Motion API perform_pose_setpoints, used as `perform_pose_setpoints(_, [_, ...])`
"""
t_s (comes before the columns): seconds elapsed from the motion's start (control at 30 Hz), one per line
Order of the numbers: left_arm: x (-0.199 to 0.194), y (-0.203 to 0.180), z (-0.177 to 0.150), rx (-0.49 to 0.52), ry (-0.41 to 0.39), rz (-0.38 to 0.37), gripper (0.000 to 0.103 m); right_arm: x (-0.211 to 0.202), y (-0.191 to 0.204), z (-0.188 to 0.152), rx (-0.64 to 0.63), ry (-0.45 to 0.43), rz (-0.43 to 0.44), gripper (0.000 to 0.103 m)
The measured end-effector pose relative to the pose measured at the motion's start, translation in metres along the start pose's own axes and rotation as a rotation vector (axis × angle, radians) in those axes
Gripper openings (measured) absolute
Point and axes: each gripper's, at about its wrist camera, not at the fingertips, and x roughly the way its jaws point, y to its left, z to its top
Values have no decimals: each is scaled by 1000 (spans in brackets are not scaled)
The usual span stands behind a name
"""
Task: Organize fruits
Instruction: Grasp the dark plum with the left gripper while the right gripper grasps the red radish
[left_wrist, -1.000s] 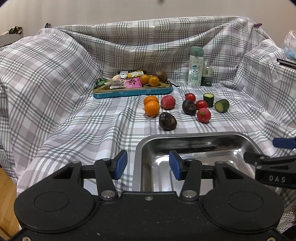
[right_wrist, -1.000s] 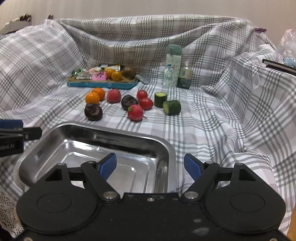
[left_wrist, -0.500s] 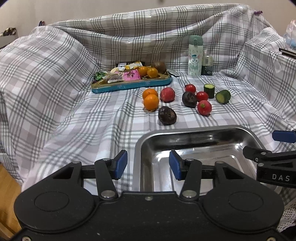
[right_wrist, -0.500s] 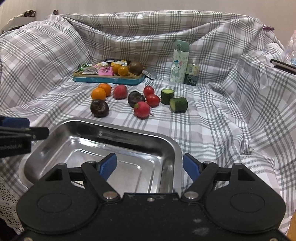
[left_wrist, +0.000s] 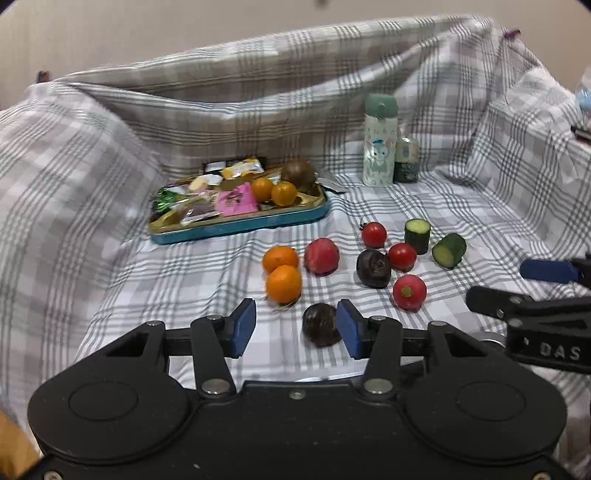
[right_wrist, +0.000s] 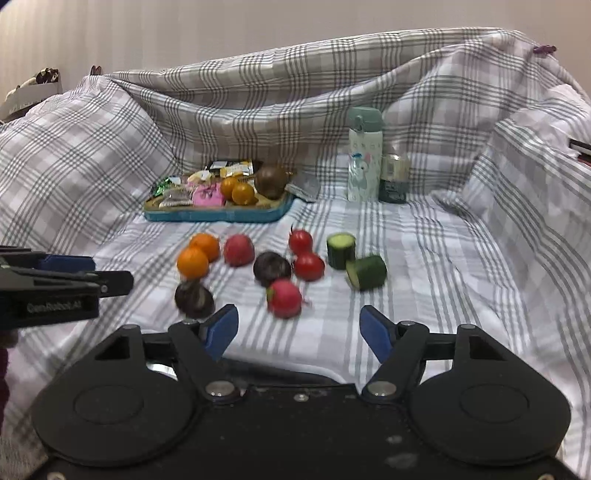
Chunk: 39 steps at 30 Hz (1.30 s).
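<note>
My left gripper (left_wrist: 293, 328) is spread, holding nothing; the dark round fruit (left_wrist: 320, 325) lies on the checked cloth (left_wrist: 110, 258) just ahead, right of centre, close by the right-hand finger. It is roundish with no clear long axis, so no approach angle matters; I cannot tell which way its stem points. My right gripper (right_wrist: 299, 328) is also spread and empty, with the red radish (right_wrist: 284, 298) ahead, between its fingers, and the dark fruit off to its left. I judge the left is nearer; shift slightly right, then go forward.
</note>
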Motion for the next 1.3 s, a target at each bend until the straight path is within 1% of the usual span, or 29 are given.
perform_pose_setpoints(0.13, [27,-4,0,16,44,-28,54,28,0,11,-29,10,0,72])
perform_pose_setpoints(0.23, [43,-1,-1,0,75,-45,54,49,-3,16,-4,47,23,72])
perform_pose_setpoints(0.3, [49,1,-2,-9,80,-60,54,62,-6,17,21,70,30,72])
perform_pose_setpoints(0.4, [56,2,-6,-8,73,-84,54,77,-7,15,28,91,31,68])
perform_pose_setpoints(0.43, [58,3,-7,-8,70,-87,54,81,-7,15,31,91,36,66])
perform_pose_setpoints(0.5, [60,4,-10,-16,66,-102,54,87,-6,13,31,77,48,55])
perform_pose_setpoints(0.53, [61,6,-10,-22,62,-109,54,88,-6,12,30,68,47,44])
perform_pose_setpoints(0.57, [62,6,-10,-25,61,-110,54,91,-4,10,26,63,39,41])
perform_pose_setpoints(0.67, [67,9,-11,-38,62,-99,54,98,-2,8,8,67,33,42])
perform_pose_setpoints(0.83, [74,16,-11,-81,91,-123,54,101,4,7,-21,57,51,42])
perform_pose_setpoints(0.97, [80,15,-13,-80,110,-132,54,105,9,6,-35,72,75,43])
perform_pose_setpoints(1.1, [81,14,-14,-83,101,-133,53,109,13,6,-41,84,79,44])
perform_pose_setpoints(1.17, [81,16,-14,-94,96,-153,44,111,12,6,-28,94,91,44])
perform_pose_setpoints(1.2, [81,17,-13,-102,96,-169,35,112,11,6,-23,100,97,44])
perform_pose_setpoints(1.3, [80,19,-13,-122,90,-164,35,114,11,6,-17,109,107,45])
